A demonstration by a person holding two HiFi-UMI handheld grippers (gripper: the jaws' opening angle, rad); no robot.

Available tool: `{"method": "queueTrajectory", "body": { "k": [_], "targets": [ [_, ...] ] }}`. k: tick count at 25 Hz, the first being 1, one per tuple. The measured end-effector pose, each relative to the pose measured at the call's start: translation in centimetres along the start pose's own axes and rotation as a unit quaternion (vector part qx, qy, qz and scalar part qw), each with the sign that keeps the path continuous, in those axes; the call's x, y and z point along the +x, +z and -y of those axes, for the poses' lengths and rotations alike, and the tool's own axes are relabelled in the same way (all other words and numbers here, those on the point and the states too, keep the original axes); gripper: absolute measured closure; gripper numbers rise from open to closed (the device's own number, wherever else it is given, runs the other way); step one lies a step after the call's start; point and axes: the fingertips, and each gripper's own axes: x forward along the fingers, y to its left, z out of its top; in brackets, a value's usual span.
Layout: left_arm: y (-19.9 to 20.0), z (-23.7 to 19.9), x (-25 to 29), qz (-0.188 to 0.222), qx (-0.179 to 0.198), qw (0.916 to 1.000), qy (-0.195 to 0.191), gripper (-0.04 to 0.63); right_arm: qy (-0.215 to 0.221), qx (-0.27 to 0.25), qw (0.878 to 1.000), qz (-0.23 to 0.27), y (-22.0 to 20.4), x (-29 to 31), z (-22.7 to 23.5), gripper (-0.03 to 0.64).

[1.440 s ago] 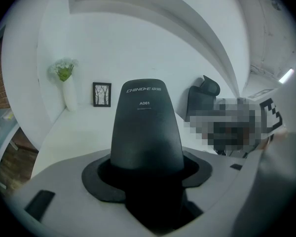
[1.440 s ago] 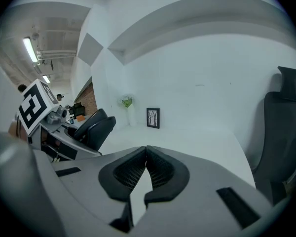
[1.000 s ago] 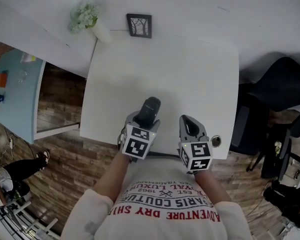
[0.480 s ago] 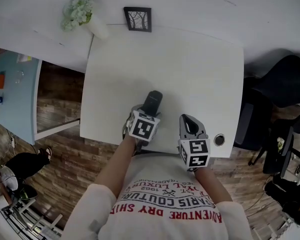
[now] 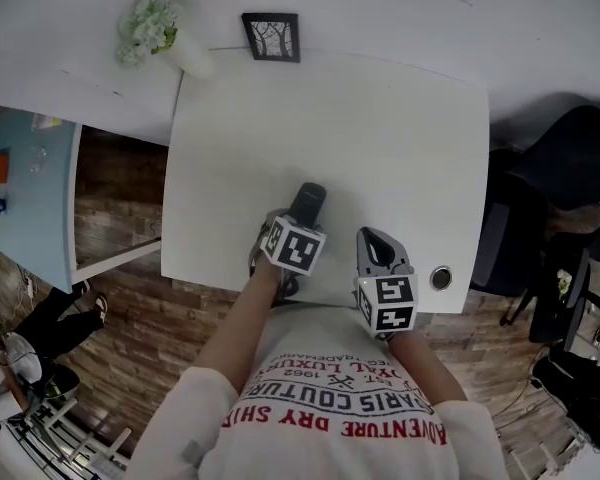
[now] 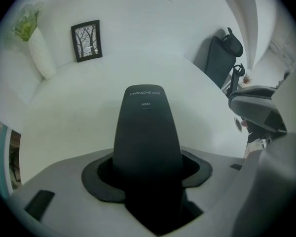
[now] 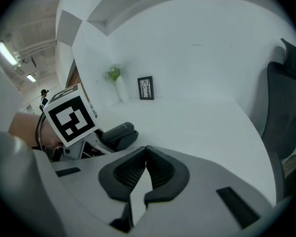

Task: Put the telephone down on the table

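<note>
The left tongs [image 6: 147, 177] are closed on a dark telephone [image 6: 147, 132]. The handset is gripped by its near end between the two black pads, and its rounded far end sticks out beyond them. In the head view these tongs are tilted steeply down. The telephone [image 5: 308, 200] is held over the near part of the white desk [image 5: 380, 138], a little left of its middle. Whether its far end touches the desk surface cannot be told.

The right tongs [image 7: 144, 154] are closed with the pad tips pressed together, and nothing is held between them. They are seen just to the right of the left tongs, near the near edge of the desk, and are apart from the telephone. From the right gripper view the marker cube [image 7: 70, 114] of the left tongs is seen on the left, with the telephone lying behind it.

A small round fitting [image 5: 441, 277] is set into the desk at its near right corner, just beside the right tongs. At the far edge, well apart from the telephone, a black picture frame [image 5: 272, 36] is stood upright against the wall. To its left, by the far left corner, a white vase [image 5: 196, 60] with pale green flowers is placed.

Beyond the right edge of the desk a black office chair [image 5: 565, 163] is seen. On the left a light blue table [image 5: 35, 193] is set on the wooden floor [image 5: 120, 298].
</note>
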Motion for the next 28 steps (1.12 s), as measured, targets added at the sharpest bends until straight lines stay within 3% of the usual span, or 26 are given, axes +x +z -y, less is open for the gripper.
{"method": "queueTrajectory", "body": {
  "k": [7, 11, 14, 17, 25, 28],
  "targets": [
    [-0.2, 0.0, 0.2, -0.006, 0.017, 0.9995, 0.025, 0.304, 0.000, 0.006, 1.000, 0.001, -0.3, -0.3, -0.1, 0.592],
    [0.1, 0.1, -0.1, 0.018, -0.018, 0.9997, 0.001, 0.304, -0.003, 0.012, 1.000, 0.004, -0.5, -0.7, 0.1, 0.592],
    [0.4, 0.7, -0.4, 0.032, -0.043, 0.9981, -0.032, 0.266, -0.006, 0.017, 1.000, 0.004, -0.8, -1.0, 0.1, 0.592],
    [0.6, 0.7, -0.6, 0.043, -0.044, 0.9978, -0.023, 0.217, -0.009, 0.020, 1.000, 0.005, -1.0, -1.3, 0.0, 0.592],
    [1.5, 1.0, -2.8, 0.093, -0.037, 0.9945, -0.031, 0.177, -0.012, 0.006, 1.000, 0.006, -1.1, -1.9, -0.4, 0.592],
    [2.4, 0.2, -4.3, 0.149, -0.032, 0.9883, -0.006, 0.175, -0.011, 0.002, 1.000, 0.004, -1.4, -2.2, -0.9, 0.592]
  ]
}}
